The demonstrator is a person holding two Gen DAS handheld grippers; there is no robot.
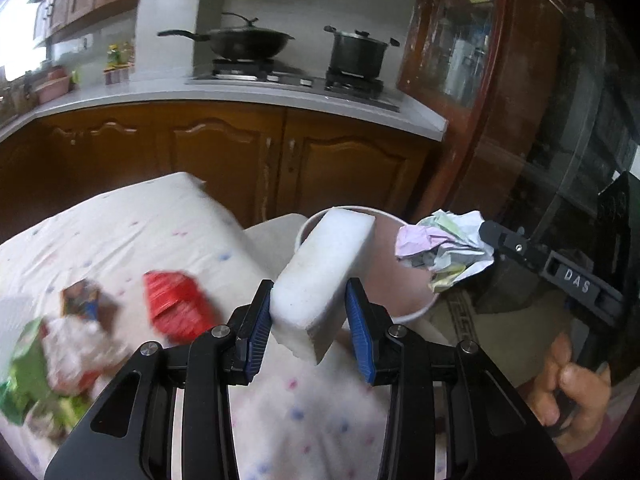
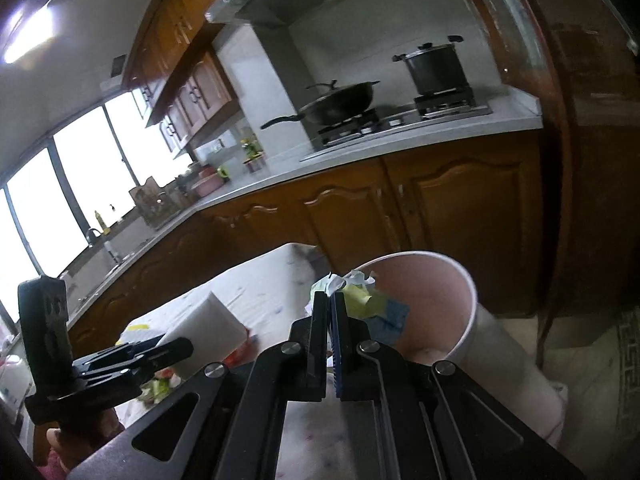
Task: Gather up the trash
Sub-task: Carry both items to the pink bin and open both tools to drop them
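Note:
My left gripper is shut on a white foam block, its blue pads pressing both long sides. Just beyond it stands a pink bin with a white rim. From the right, my right gripper holds a crumpled paper wad above the bin's mouth. In the right wrist view the right gripper is shut on that wad, in front of the bin. The left gripper and its foam block are at the left.
A table with a dotted cloth carries a red wrapper and a heap of mixed wrappers. Behind are wooden cabinets under a counter with a wok and a pot. A glass-fronted cupboard stands right. A person's hand grips the right handle.

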